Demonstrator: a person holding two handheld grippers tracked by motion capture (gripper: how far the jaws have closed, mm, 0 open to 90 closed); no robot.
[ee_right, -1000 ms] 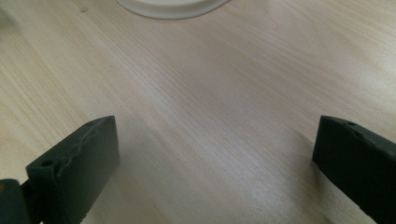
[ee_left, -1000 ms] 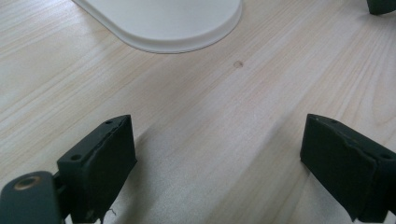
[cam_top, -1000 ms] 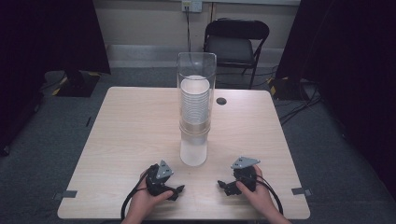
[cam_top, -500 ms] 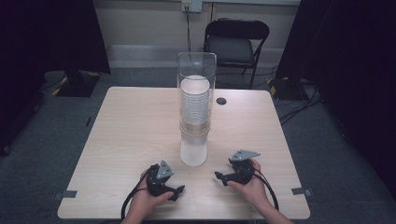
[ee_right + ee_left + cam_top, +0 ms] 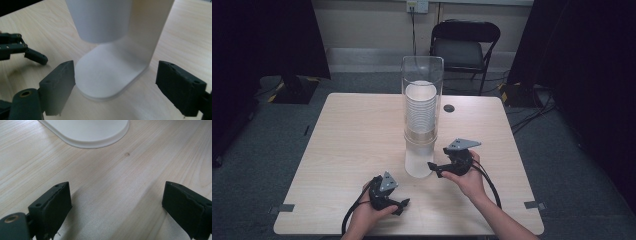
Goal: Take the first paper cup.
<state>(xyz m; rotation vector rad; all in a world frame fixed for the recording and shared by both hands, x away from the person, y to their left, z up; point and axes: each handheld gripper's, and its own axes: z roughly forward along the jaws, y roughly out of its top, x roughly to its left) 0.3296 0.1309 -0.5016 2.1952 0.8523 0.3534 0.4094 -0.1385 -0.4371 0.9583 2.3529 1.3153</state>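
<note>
A clear tube [image 5: 422, 75] holds a stack of white cups [image 5: 420, 107] on a white stand [image 5: 418, 162] at mid-table. My right gripper [image 5: 435, 168] hovers just right of the stand and points at it. In the right gripper view the lowest cup [image 5: 100, 20] hangs over the stand's foot [image 5: 107, 72]. The right gripper [image 5: 116, 82] is open; its jaws have just been closing, with nothing pressed between them. My left gripper [image 5: 404, 204] rests on the table near the front edge. Its jaws stand open [image 5: 116, 205] over bare wood, short of the stand's foot [image 5: 87, 130].
A small black disc [image 5: 448, 108] lies on the wooden table [image 5: 352, 140] behind the tube. A black folding chair [image 5: 464, 45] stands beyond the far edge. The left gripper's fingers [image 5: 36, 56] show left of the stand in the right gripper view.
The right gripper has risen off the table and moved left toward the stand, turning to point at it. The left gripper has stayed where it was.
</note>
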